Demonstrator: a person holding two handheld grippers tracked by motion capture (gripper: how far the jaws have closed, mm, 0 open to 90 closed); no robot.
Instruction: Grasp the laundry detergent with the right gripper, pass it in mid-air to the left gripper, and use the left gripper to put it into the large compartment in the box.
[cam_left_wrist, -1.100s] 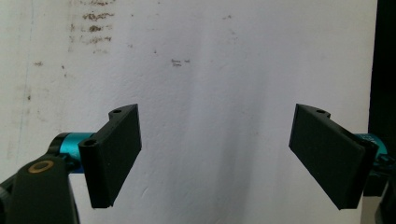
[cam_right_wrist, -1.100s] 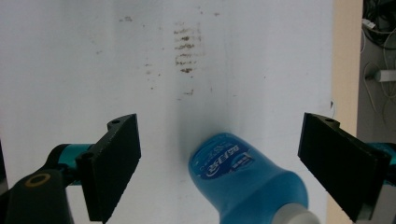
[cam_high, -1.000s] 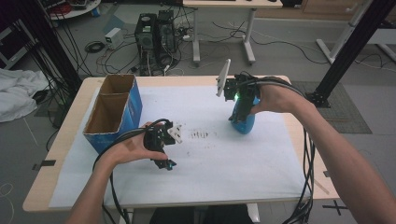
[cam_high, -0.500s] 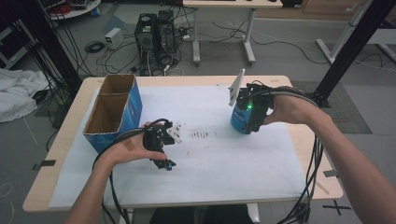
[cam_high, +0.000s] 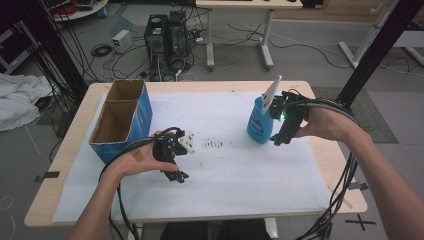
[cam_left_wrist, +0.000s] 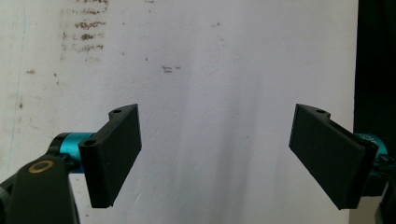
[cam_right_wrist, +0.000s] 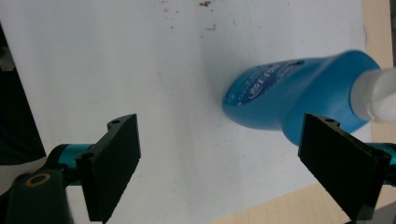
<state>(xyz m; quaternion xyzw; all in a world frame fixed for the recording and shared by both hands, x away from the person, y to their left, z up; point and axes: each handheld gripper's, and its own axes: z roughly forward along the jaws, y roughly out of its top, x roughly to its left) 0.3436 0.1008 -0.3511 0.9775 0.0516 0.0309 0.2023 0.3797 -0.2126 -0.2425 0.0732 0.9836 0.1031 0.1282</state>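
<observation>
I see the blue plastic spray bottle with a white trigger head (cam_high: 260, 121) standing on the white sheet over the tabletop (cam_high: 320, 165), just beside my right gripper (cam_high: 278, 139); its jaws are spread apart, seemingly not touching the bottle. My left gripper (cam_high: 176, 176), jaws also wide apart and empty, hovers near the blue cardboard box (cam_high: 122, 121).

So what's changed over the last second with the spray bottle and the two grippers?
The right gripper drew back to the right, off the blue spray bottle; its jaws stand open, the bottle left upright on the white sheet. The left gripper and cardboard box stayed put.
</observation>
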